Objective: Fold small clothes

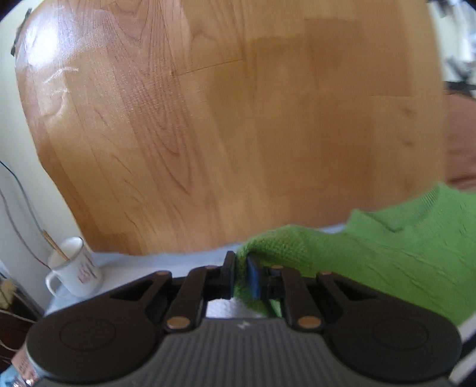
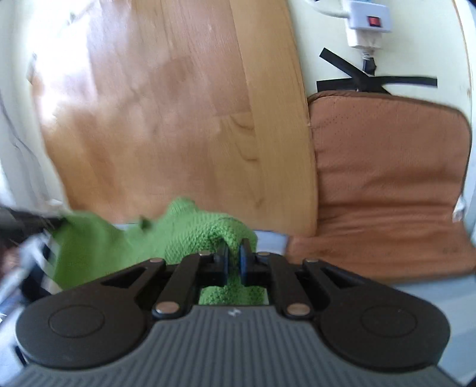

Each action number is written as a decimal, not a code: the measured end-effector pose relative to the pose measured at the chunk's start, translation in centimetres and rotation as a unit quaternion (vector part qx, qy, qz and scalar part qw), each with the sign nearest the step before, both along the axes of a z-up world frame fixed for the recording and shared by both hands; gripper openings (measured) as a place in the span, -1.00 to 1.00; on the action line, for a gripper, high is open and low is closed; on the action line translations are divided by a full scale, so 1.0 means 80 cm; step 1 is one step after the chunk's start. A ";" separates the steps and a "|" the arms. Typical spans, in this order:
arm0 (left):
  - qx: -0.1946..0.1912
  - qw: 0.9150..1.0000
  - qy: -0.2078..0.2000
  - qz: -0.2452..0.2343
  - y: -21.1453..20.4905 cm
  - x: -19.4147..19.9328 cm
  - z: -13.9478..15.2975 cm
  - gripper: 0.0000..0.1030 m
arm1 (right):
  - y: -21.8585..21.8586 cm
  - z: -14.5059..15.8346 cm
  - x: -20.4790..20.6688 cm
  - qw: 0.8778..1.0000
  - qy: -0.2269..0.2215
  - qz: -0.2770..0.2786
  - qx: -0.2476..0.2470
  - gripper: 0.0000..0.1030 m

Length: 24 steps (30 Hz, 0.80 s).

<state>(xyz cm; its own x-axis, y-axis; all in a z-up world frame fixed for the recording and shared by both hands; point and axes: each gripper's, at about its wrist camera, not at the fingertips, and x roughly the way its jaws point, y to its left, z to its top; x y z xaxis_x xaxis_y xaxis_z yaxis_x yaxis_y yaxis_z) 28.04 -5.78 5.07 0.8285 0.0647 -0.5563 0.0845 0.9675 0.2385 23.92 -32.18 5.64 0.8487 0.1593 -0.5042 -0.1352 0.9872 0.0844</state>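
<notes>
A small green knitted garment (image 1: 401, 253) hangs stretched between my two grippers above a pale blue surface (image 1: 134, 265). My left gripper (image 1: 240, 277) is shut on one bunched corner of it, and the cloth runs off to the right. In the right wrist view my right gripper (image 2: 234, 262) is shut on another corner of the same green garment (image 2: 190, 235), which spreads away to the left. The lower part of the garment is hidden behind the gripper bodies.
A large wooden board (image 1: 223, 119) stands behind the surface. A white mug (image 1: 74, 268) with a stick in it stands at the left. A brown padded cushion (image 2: 386, 184) lies at the right, under a white power strip (image 2: 366, 20) and black tape on the wall.
</notes>
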 end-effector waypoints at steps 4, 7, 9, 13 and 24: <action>0.023 0.998 0.057 0.001 -0.006 0.009 -0.040 -0.60 | 0.002 -0.061 0.046 0.992 0.089 -0.060 -0.069 -0.73; -0.009 0.996 0.071 -0.056 0.022 -0.051 -0.042 -0.57 | -0.033 -0.050 0.000 0.994 0.093 -0.038 0.032 -0.40; -0.033 0.992 0.082 -0.092 0.037 -0.103 -0.043 -0.38 | -0.049 -0.039 -0.044 0.993 0.091 -0.010 0.073 -0.05; -0.108 0.970 0.126 -0.180 0.067 -0.203 -0.042 -0.04 | -0.042 -0.045 -0.120 0.991 0.102 0.019 0.084 0.20; -0.211 0.924 0.232 -0.220 0.050 -0.328 -0.100 0.06 | -0.024 -0.034 -0.187 0.995 0.039 -0.025 -0.085 -0.85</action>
